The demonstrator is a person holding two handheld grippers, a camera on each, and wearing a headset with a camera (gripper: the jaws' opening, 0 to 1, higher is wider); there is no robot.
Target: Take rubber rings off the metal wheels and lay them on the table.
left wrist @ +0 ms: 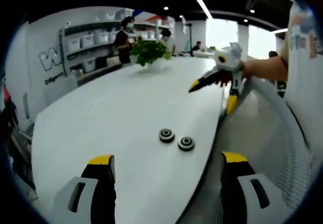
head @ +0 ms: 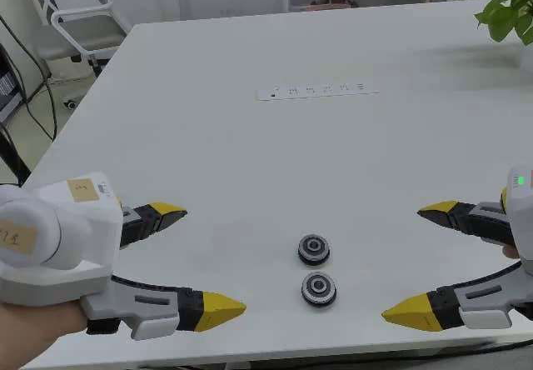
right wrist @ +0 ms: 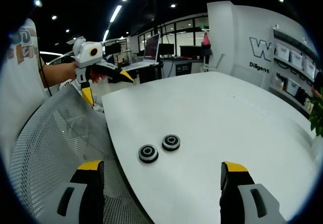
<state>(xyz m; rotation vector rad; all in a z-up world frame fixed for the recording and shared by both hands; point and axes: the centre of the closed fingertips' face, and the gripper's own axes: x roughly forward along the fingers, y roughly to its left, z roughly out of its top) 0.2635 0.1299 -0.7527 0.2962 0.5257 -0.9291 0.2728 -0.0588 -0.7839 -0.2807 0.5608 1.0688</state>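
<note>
Left tool (head: 215, 260) is spread wide and empty at 9 o'clock of the far wheel (head: 314, 249). Right tool (head: 401, 262), equally wide and empty, hangs at 3 o'clock. The near wheel (head: 319, 288) lies just apart at the far wheel's 6 o'clock. Both lie flat by the worktop's (head: 291, 162) 6 o'clock edge, each wearing a black ring (head: 301, 250).

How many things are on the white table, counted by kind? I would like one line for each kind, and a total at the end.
Metal wheels: 2
White strip with dark marks: 1
Potted plant: 1
Total: 4
</note>
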